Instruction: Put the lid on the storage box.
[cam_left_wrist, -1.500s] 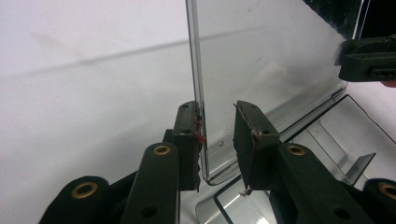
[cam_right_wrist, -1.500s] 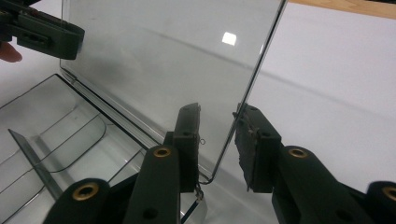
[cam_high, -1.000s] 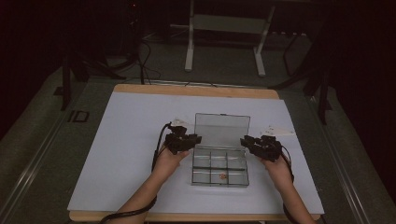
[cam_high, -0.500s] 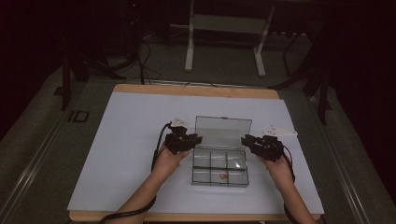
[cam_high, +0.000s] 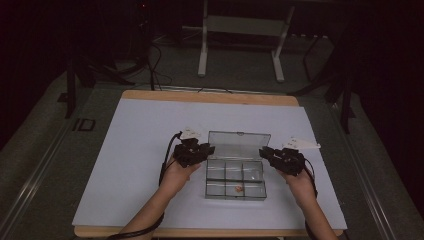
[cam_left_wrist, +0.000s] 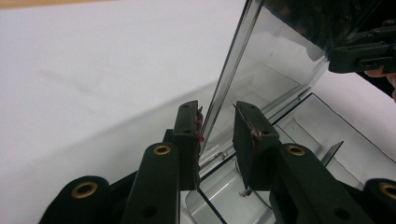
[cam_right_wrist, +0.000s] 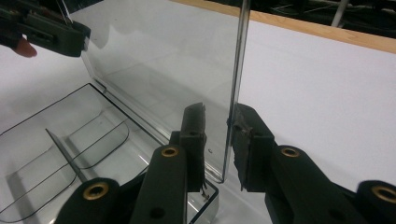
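Clear plastic is the story here: a compartment box sits on the white table, between the two hands, its lid standing upright on the far hinge. So the opening looks done or the closing not yet begun; I can't say which way it goes, but the lid is up and both grippers are on its side edges. One small reddish piece lies in a near compartment, the rest look empty. Now the jaws: the left gripper has its pair partly open with the lid's edge running up between them, hard by one pad, a gap to the other, so it straddles rather than pinches. Over to the right gripper: its jaws have just been closing, the lid's other edge stands between them, brushing one pad, daylight on the other side, not clamped yet. What's left, by my reading, is to squeeze and swing the lid
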